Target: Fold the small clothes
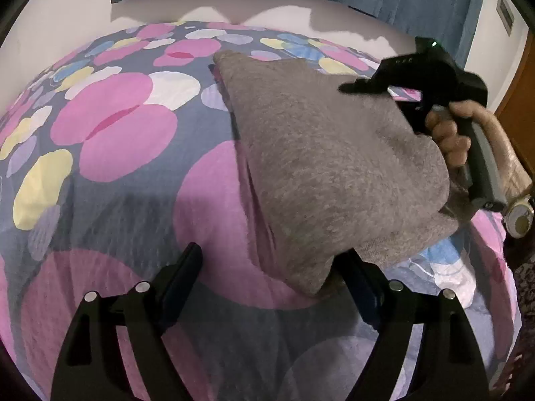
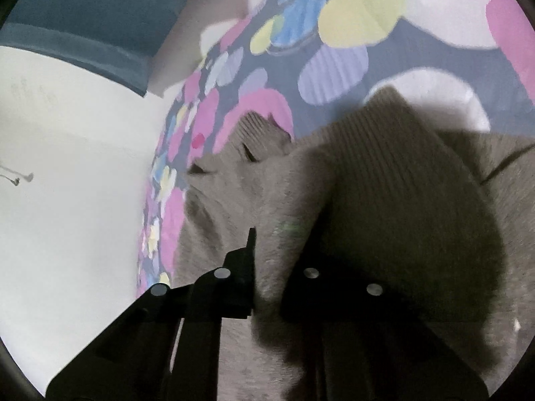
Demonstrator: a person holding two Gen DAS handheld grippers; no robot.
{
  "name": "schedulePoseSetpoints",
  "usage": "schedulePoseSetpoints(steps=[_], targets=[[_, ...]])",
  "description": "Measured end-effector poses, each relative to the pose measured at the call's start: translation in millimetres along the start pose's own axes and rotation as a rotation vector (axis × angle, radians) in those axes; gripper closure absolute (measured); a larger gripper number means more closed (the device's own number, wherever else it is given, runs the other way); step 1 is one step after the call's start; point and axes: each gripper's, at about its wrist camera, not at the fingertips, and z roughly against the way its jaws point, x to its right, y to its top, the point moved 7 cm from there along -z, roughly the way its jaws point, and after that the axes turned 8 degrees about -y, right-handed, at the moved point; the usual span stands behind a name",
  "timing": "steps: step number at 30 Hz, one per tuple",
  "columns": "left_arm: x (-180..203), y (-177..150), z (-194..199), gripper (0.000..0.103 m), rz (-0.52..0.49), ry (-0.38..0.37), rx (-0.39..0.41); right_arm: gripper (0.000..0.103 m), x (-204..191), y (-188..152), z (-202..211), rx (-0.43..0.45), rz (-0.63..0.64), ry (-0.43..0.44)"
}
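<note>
A grey knit garment (image 1: 321,153) lies partly lifted over a bed's spotted cover (image 1: 110,140) — pink, yellow and white circles on grey. The right tool (image 2: 267,250), gripped by a person's hand (image 1: 451,140), is clenched on the garment's ribbed edge (image 2: 401,173), the fabric draped over one finger. The left tool (image 1: 272,267) is released, jaws wide — the garment's lower corner hangs between them, pads clear of it.

The left gripper (image 1: 267,277) stood wide open, pointing downward; the right gripper (image 2: 267,260), gripped by a bare hand (image 1: 451,133), was clamped shut.
</note>
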Motion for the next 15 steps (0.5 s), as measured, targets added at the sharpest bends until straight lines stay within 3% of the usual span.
schedulePoseSetpoints(steps=[4, 10, 15], targets=[[-1, 3, 0, 0.021, 0.007, -0.005, -0.003, 0.098, 1, 16, 30, 0.055, -0.003, 0.027], [6, 11, -4, 0.021, 0.016, -0.036, 0.001, 0.098, 30, 34, 66, 0.110, -0.009, -0.006], [15, 16, -9, 0.021, -0.013, -0.039, 0.004, 0.097, 68, 30, 55, 0.085, -0.076, -0.044]])
